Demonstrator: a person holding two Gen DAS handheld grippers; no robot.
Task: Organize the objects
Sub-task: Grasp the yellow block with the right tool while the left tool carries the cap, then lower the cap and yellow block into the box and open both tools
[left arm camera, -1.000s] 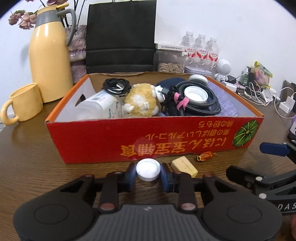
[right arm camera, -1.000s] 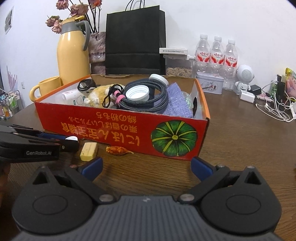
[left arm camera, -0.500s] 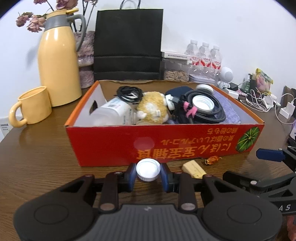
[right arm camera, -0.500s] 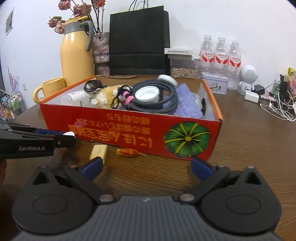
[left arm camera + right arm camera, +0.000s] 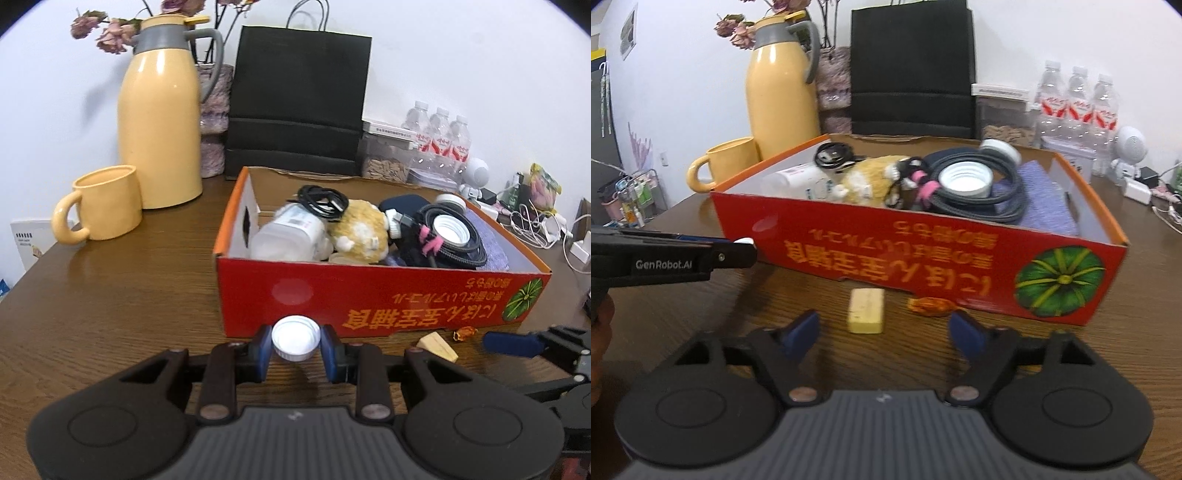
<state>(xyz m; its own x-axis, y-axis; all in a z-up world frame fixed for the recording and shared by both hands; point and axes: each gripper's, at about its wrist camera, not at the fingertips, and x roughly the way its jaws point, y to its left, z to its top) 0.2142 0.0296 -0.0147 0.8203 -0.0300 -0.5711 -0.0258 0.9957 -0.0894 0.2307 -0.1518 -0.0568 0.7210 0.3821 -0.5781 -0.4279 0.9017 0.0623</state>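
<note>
Cap [image 5: 295, 337] sits clamped in the left tool [image 5: 295, 349] just short of the box [image 5: 369, 295] at twelve o'clock, while the right tool [image 5: 884, 332], jaws just narrowing yet apart and empty, faces the eraser [image 5: 867, 311]; next, I judge, lift the cap over the rim.

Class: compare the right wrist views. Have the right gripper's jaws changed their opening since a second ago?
Yes. The right gripper has just been closing: its blue fingertips now stand nearer together, framing the yellow eraser on the table, with nothing gripped.

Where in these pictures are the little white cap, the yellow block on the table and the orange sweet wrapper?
white cap [image 5: 295, 336], left wrist view, on its flat top.
yellow block [image 5: 866, 311], right wrist view, on its upper face.
orange sweet wrapper [image 5: 929, 306], right wrist view, on its crinkled middle.
</note>
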